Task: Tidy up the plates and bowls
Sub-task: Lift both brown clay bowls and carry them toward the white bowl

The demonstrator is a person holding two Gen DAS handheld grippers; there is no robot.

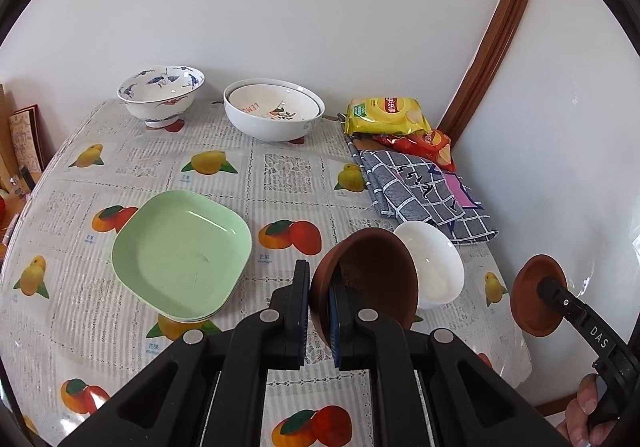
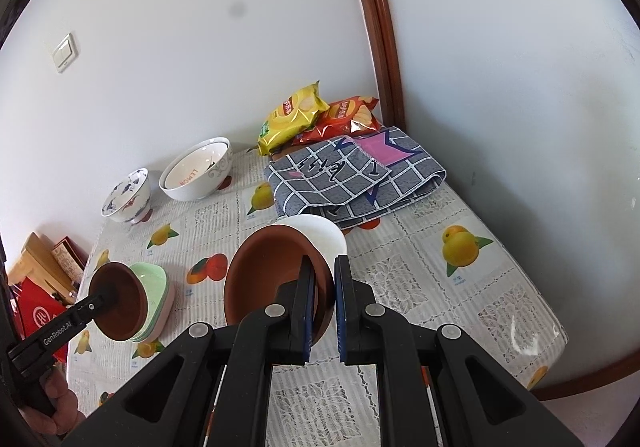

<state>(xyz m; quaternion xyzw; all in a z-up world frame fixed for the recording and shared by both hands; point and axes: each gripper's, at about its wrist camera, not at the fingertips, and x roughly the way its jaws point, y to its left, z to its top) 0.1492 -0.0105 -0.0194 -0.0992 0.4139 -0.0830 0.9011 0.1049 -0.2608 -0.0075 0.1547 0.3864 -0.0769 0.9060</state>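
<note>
Two brown bowls are lifted over the desk (image 1: 280, 175), one (image 1: 368, 279) clamped by its rim in the left tool (image 1: 318, 311), one (image 2: 276, 279) in the right tool (image 2: 322, 307), so beyond the stacked green plates (image 1: 180, 255), sorting seems barely begun.

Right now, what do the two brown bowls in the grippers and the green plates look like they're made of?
Brown bowl in the left gripper and brown bowl in the right gripper: matte, even terracotta colour, no glare; probably unglazed clay or matte plastic, can't tell which. Green plates: smooth pastel with soft sheen and faint scuffs, likely melamine or plastic.
</note>
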